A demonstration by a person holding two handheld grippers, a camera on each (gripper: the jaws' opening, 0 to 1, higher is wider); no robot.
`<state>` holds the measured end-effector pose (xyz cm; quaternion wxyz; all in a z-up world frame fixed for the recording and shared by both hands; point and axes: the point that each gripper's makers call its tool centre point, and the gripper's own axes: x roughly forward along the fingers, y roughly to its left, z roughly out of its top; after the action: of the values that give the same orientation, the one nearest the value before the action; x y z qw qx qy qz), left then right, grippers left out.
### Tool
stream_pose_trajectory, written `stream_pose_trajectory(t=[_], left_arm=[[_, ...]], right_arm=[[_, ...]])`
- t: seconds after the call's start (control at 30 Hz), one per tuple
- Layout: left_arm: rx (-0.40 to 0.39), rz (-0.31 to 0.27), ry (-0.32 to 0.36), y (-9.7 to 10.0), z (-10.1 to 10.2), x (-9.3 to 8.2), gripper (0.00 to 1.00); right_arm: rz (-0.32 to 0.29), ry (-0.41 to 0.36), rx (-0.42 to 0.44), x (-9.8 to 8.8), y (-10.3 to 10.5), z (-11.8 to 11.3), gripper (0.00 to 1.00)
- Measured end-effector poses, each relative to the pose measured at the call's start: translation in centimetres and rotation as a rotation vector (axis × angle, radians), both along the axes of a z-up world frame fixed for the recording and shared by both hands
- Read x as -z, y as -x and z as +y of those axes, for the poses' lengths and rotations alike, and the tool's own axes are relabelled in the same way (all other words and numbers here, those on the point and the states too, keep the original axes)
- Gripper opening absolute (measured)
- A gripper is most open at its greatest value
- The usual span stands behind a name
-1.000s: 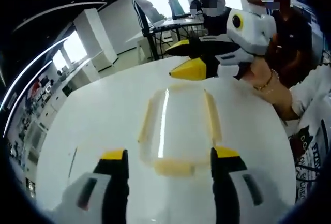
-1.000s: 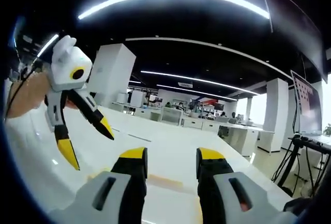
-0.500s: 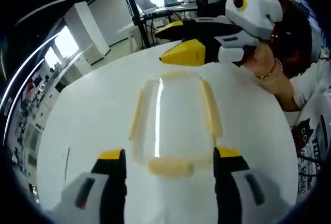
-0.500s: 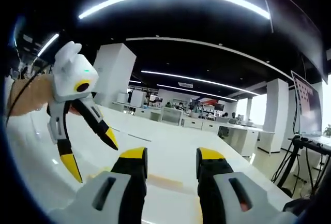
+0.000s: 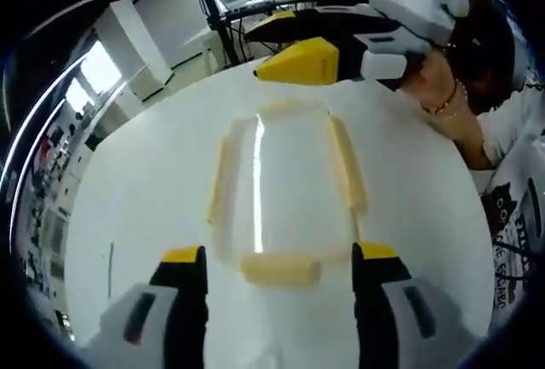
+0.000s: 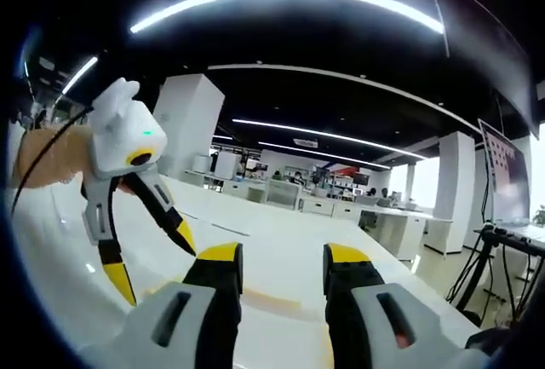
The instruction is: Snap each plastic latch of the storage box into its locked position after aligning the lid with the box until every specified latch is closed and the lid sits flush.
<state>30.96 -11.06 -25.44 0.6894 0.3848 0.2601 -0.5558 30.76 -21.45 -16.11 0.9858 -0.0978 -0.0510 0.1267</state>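
left claw – agape, empty, above near latch | right claw – agape, empty, level over lid

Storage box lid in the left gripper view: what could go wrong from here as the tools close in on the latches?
1. The clear lid is hard to make out on the white table, so misalignment could go unnoticed.
2. The near latch lies between the left tool's open jaws; pressing off-centre might shift the box.
3. The right tool hangs open by the far latch and may bump it.

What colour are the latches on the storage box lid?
Pale yellow latches on a clear lid, best seen in the left gripper view.
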Motion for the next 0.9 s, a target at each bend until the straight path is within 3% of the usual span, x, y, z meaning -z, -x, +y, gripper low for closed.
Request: stream_pose_trajectory(t=[0.9], left_arm=[[0.002,0.040,-0.046,0.2,0.4,1.7,0.70]], right_arm=[[-0.021,-0.006,-0.005,-0.3,0.6,0.0,0.37]])
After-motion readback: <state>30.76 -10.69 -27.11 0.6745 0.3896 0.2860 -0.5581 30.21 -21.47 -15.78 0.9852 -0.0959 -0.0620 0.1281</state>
